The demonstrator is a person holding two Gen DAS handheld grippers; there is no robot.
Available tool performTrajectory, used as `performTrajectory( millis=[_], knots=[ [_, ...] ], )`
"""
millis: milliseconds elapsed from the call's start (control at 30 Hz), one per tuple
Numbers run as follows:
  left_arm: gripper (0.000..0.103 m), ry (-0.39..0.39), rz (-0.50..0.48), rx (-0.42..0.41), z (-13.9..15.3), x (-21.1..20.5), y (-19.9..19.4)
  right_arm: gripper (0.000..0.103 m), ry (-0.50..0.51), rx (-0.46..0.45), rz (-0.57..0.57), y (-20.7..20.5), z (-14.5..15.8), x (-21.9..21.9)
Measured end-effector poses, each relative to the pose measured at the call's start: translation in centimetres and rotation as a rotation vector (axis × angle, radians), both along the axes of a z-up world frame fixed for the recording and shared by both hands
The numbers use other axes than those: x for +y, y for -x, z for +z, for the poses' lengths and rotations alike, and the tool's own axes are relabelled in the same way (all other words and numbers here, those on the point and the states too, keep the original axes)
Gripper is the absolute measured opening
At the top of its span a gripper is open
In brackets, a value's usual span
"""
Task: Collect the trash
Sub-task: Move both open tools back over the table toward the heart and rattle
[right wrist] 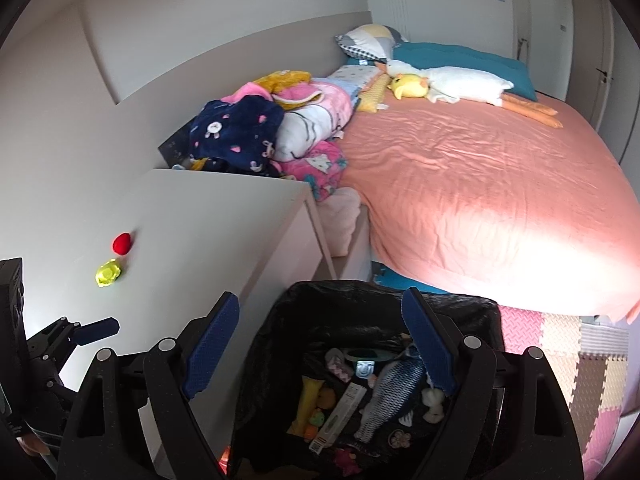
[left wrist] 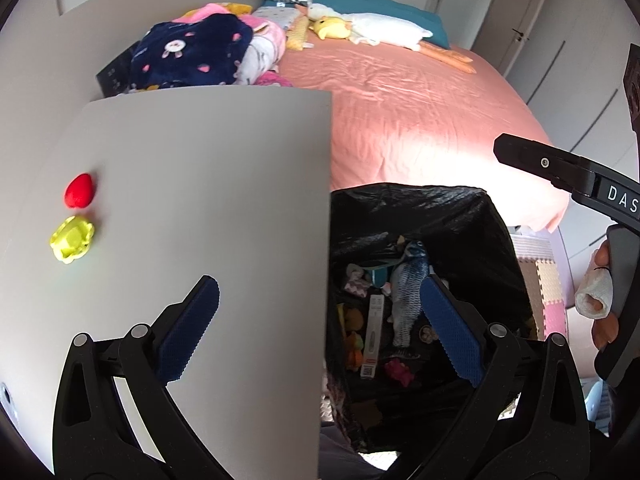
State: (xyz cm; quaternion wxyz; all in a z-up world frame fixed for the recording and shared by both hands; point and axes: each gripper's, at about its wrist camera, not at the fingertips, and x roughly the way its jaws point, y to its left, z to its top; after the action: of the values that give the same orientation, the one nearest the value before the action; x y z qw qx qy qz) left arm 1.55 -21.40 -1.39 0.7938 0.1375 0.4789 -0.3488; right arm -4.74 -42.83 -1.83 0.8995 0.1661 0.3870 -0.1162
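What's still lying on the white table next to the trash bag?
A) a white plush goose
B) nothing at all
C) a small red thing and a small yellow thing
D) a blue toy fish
C: a small red item and a small yellow item sit side by side on the white table; both grippers are open and hold nothing.

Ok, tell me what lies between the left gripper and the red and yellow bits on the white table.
Nothing visible: only bare white table lies between the open left gripper and the red piece and yellow piece. The bin stands beside the table.
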Motion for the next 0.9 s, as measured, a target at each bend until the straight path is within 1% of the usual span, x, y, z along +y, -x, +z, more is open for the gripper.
performTrajectory(
  millis=[367, 600, 900],
  knots=[
    [0.097, -0.012, 0.102, 0.003, -0.3, 4.2, -1.4, 0.084, -0.001, -0.003, 0.107, -3.4, -0.1, 4.3],
    [0.097, -0.006, 0.199, 0.018, -0.6, 7.1, -2.8, 0.084, 0.005, -0.023, 0.172, -5.6, 0.0, 7.1],
    [0.097, 0.005, 0.319, 0.037, -1.1, 10.6, -5.3, 0.084, -0.003, -0.021, 0.224, -8.8, -0.7, 10.3]
  ],
)
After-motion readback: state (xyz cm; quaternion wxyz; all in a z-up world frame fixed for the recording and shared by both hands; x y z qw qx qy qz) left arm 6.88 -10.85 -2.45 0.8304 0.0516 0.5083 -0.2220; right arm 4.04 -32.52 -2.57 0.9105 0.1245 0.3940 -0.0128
